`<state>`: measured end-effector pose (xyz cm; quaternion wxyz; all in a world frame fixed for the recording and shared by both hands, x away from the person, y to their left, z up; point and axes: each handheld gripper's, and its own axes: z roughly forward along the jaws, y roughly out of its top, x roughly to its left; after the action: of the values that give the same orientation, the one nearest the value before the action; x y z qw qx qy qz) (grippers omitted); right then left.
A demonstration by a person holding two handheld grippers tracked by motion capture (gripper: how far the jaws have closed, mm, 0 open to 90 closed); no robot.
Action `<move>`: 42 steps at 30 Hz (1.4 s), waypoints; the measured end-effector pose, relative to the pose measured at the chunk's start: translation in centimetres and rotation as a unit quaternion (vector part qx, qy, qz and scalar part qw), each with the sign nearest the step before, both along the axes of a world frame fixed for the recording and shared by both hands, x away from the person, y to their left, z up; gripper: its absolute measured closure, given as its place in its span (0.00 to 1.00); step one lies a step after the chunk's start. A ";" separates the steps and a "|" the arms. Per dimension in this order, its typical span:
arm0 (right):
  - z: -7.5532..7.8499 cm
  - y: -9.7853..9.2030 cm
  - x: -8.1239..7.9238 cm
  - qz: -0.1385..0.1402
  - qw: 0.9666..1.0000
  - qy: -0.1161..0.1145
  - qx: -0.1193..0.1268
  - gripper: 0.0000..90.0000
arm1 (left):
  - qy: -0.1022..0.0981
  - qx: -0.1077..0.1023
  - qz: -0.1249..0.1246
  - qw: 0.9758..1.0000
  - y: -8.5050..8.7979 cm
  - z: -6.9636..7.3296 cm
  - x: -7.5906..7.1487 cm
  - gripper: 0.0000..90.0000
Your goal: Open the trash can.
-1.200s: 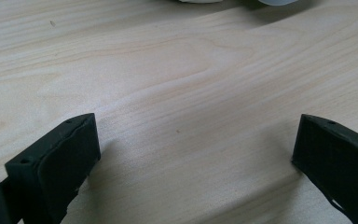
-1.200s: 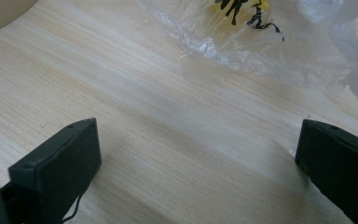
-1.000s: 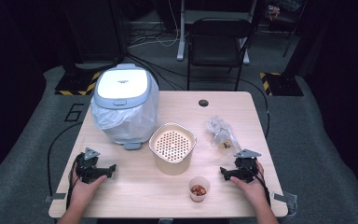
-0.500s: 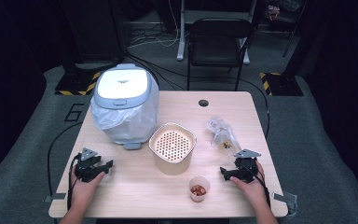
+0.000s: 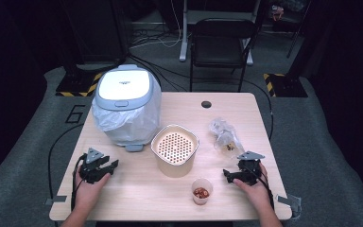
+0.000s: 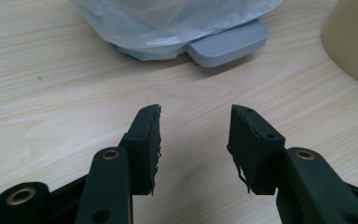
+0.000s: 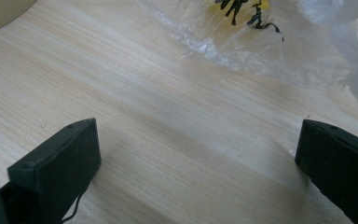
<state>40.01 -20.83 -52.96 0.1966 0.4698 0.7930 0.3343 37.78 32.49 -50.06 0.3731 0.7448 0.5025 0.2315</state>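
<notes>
My left gripper (image 5: 109,166) is held in a hand just above the wooden table (image 5: 137,198), front left. It points toward the bin's grey foot pedal (image 6: 227,43). In the left gripper view its jaws (image 6: 196,114) have just been closing and stand partly apart, with nothing but bare wood between them. My right gripper (image 5: 228,174) rests at the front right, open wide (image 7: 198,130). Just beyond its jaws lies a crumpled clear plastic bag (image 7: 261,32).
A white-lidded pedal bin (image 5: 125,101) lined with a plastic bag stands at the back left. A beige perforated pot (image 5: 175,150) sits mid-table, and a small cup of red pieces (image 5: 201,191) stands near the front edge. The clear bag (image 5: 224,137) lies right of the pot. A chair (image 5: 222,42) stands behind the table.
The left gripper's jaws have narrowed from wide open. The left hand has lifted slightly and shifted toward the bin. The right hand has stayed put.
</notes>
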 end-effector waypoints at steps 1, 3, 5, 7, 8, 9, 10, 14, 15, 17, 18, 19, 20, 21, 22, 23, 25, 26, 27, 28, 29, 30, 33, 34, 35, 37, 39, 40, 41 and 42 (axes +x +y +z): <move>0.0 0.0 0.0 -0.002 1.000 0.001 0.001 0.00 | 0.000 0.003 0.002 1.000 -0.2 0.1 0.1 0.60; 0.0 0.0 0.0 0.000 1.000 0.000 0.000 0.00 | 0.002 0.006 0.003 1.000 -0.5 0.4 0.3 0.60; 0.0 0.0 0.0 -0.001 1.000 0.000 0.001 0.00 | 0.001 0.003 0.003 1.000 -0.6 0.5 0.4 0.61; 0.0 0.0 0.0 0.000 1.000 0.000 0.000 0.00 | -0.003 -0.007 0.012 1.000 -1.1 0.8 0.9 0.62; 0.0 0.0 0.0 0.000 1.000 0.000 0.000 0.00 | -0.001 -0.010 0.014 1.000 -1.2 0.9 1.1 0.63; 0.0 0.0 0.0 -0.002 1.000 0.002 0.001 0.00 | -0.003 -0.015 0.017 1.000 -1.5 0.9 1.3 0.63; 0.0 0.0 0.0 -0.002 1.000 0.001 0.001 0.00 | -0.009 -0.021 0.017 1.000 -1.7 0.9 1.5 0.65; 0.0 0.0 0.0 0.000 1.000 0.000 0.000 0.00 | -0.005 -0.022 0.021 1.000 -2.8 0.6 2.3 0.74; 0.0 0.0 0.0 -0.002 1.000 0.001 0.001 0.00 | -0.007 -0.023 0.023 0.999 -3.1 0.5 2.4 0.74; 0.0 0.0 0.0 -0.002 1.000 0.002 0.001 0.00 | -0.013 -0.024 0.030 0.999 -3.6 0.4 2.7 0.78; 0.0 0.0 0.0 0.000 1.000 0.000 0.000 0.00 | -0.015 -0.023 0.033 0.999 -3.8 0.4 2.9 0.79; 0.0 0.0 0.0 -0.002 1.000 0.001 0.001 0.00 | -0.017 -0.026 0.037 0.999 -4.1 0.4 3.0 0.80; 0.0 0.0 0.0 0.000 1.000 0.000 0.000 0.00 | -0.016 -0.028 0.040 0.999 -4.3 0.4 3.2 0.81; 0.0 0.0 0.0 0.000 1.000 0.000 0.000 0.00 | -0.015 -0.026 0.042 0.999 -4.5 0.4 3.3 0.81; 0.0 0.0 0.0 -0.001 1.000 0.000 0.000 0.00 | -0.021 -0.024 0.046 0.998 -4.9 0.3 3.5 0.81; 0.0 0.0 0.0 0.000 1.000 0.000 0.000 0.00 | -0.021 -0.024 0.046 0.998 -4.9 0.3 3.5 0.82; 0.0 0.0 0.0 0.000 1.000 0.000 0.000 0.00 | -0.018 -0.027 0.051 0.998 -5.5 0.3 4.0 0.83; 0.0 0.0 0.0 0.000 1.000 0.000 0.000 0.00 | -0.022 -0.035 0.055 0.998 -5.7 0.3 4.2 0.83; 0.0 0.0 0.0 0.000 1.000 0.000 0.000 0.00 | -0.021 -0.025 0.051 0.998 -5.7 0.3 4.4 0.83; 0.0 0.0 0.0 0.000 1.000 0.000 0.000 0.00 | -0.022 -0.028 0.053 0.998 -5.8 0.2 4.6 0.83; 0.0 0.0 0.0 0.000 1.000 0.000 0.000 0.00 | -0.019 -0.030 0.052 0.998 -6.0 0.1 4.7 0.81; 0.0 0.0 0.0 0.000 1.000 0.001 0.000 0.00 | -0.023 -0.026 0.055 0.998 -6.2 0.0 4.8 0.80; 0.0 0.0 0.0 0.000 1.000 0.000 0.000 0.00 | -0.026 -0.023 0.059 0.998 -6.6 -0.4 5.0 0.77; 0.0 0.0 0.0 0.000 1.000 0.000 0.001 0.00 | -0.031 -0.017 0.060 0.998 -6.8 -0.5 5.0 0.77; 0.0 0.0 0.0 0.000 1.000 0.000 0.000 0.00 | -0.040 -0.018 0.065 0.997 -7.0 -0.7 5.1 0.75; 0.0 0.0 0.0 0.000 1.000 0.000 0.001 0.00 | -0.040 -0.014 0.070 0.997 -7.3 -0.8 5.1 0.76; 0.0 0.0 0.0 0.000 1.000 0.000 0.001 0.00 | -0.044 -0.004 0.074 0.996 -7.4 -0.8 5.1 0.76; 0.0 0.0 0.0 0.000 1.000 0.000 0.000 0.00 | -0.044 -0.015 0.084 0.995 -7.7 -0.9 5.1 0.76; 0.0 0.0 0.0 0.000 1.000 0.000 0.000 0.00 | -0.044 -0.015 0.084 0.995 -7.7 -0.9 5.1 0.76; 0.0 0.0 0.0 0.000 1.000 0.000 0.001 0.00 | -0.043 -0.003 0.085 0.995 -7.7 -0.9 5.0 0.76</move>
<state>40.01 -20.83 -52.96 0.1963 0.4699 0.7929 0.3347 42.82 24.74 -51.00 0.3760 0.6874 0.5480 0.2928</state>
